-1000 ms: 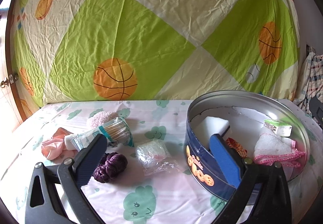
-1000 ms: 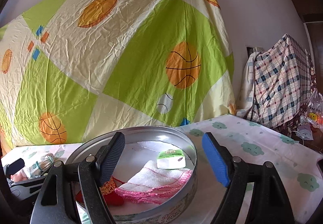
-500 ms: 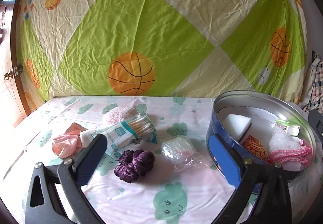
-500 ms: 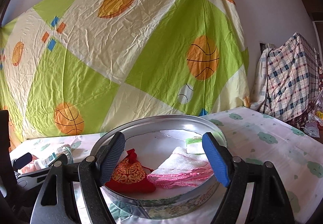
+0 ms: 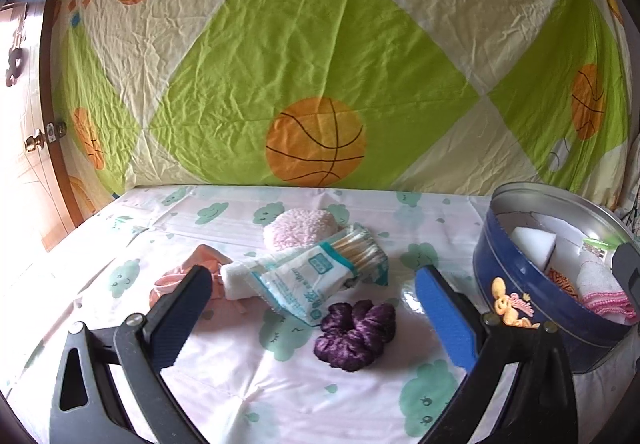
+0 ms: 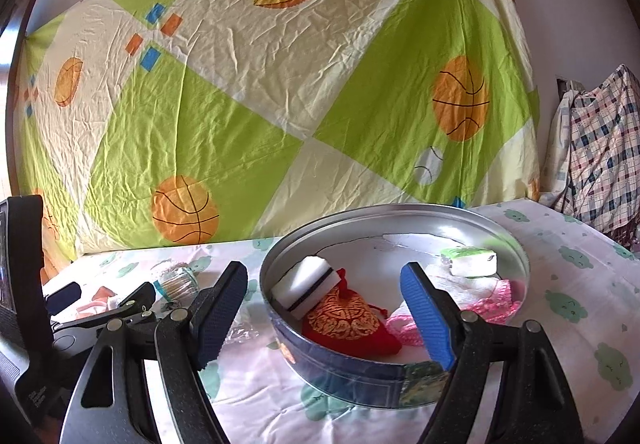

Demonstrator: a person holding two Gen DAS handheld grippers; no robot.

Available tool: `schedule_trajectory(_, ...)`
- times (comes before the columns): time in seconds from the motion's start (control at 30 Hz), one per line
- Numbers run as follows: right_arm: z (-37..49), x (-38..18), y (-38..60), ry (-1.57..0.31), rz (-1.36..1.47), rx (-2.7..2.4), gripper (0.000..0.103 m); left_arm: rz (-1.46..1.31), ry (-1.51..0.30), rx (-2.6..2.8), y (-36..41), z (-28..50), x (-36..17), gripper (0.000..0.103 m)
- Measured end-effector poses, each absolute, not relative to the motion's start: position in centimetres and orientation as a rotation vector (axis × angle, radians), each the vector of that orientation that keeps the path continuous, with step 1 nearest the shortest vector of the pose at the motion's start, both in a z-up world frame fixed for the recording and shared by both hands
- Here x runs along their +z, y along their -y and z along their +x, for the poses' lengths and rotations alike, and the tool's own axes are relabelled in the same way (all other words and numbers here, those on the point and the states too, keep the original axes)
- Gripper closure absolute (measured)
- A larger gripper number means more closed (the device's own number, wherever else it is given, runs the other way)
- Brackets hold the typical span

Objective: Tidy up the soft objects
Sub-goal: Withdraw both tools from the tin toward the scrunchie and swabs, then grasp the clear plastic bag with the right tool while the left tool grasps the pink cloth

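Behind the desk hangs a creased sheet (image 5: pixel 320 56) in green and cream diamonds printed with orange basketballs; the desk (image 5: pixel 240 396) itself is covered by a pale cloth with mint cloud faces. Left gripper (image 5: pixel 316 318): jaws spread wide, holding nothing, poised low above the loose items at centre frame. Between its fingers lies a purple scrunchie (image 5: pixel 355 332). Just behind that, a clear packet of cotton swabs (image 5: pixel 320 272) rests tilted, touching a fluffy pink puff (image 5: pixel 300 228) at its far side. A peach cloth (image 5: pixel 188 276) sits at the packet's left end, partly hidden by the left finger. A clear plastic item shows beside the right finger (too obscured to identify). At the right edge of the frame stands a round blue tin (image 5: pixel 520 296), lid off. Right gripper (image 6: pixel 324 312): jaws likewise spread, empty, hovering over the near-left rim of the tin (image 6: pixel 360 376). Inside the tin: a white sponge (image 6: pixel 304 286) leaning on the left wall, a red embroidered pouch (image 6: pixel 348 324) touching it, a white cloth with pink trim (image 6: pixel 480 294) toward the right, and a small green-and-white packet (image 6: pixel 470 260) at the far side. A plaid cloth (image 6: pixel 600 148) hangs at the right of that view.
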State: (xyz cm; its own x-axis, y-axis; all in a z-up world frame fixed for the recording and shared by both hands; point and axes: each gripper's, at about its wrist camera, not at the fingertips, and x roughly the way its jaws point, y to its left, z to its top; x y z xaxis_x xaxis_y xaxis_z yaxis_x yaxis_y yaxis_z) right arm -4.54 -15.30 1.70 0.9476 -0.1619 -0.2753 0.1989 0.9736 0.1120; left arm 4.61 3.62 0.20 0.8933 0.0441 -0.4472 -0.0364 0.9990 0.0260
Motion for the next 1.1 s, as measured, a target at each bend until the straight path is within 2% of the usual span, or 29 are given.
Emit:
schedule_trajectory(0.37,-2.6,1.1,10.1,-0.358,0.087,-0.086,0.022,-0.032,-0.5,0.16,-11.1,6.9,-0.4,0.0)
schedule_trajectory(0.6,0.8,-0.2,7.5,-0.524,0.068,-0.027,0.023,-0.049,-0.526,0.22,-14.6,8.2,-0.7,0.0)
schedule_trajectory(0.87,5.3,-2.5,7.0,-0.708,0.117,0.012,0.037,-0.131,-0.572,0.239,-18.6,9.7,-0.9,0.0)
schedule_trajectory(1.1,9.2,-3.9,6.7,-0.823,0.118,-0.009,0.04,-0.23,-0.569,0.281,-22.1,9.9,-0.5,0.0)
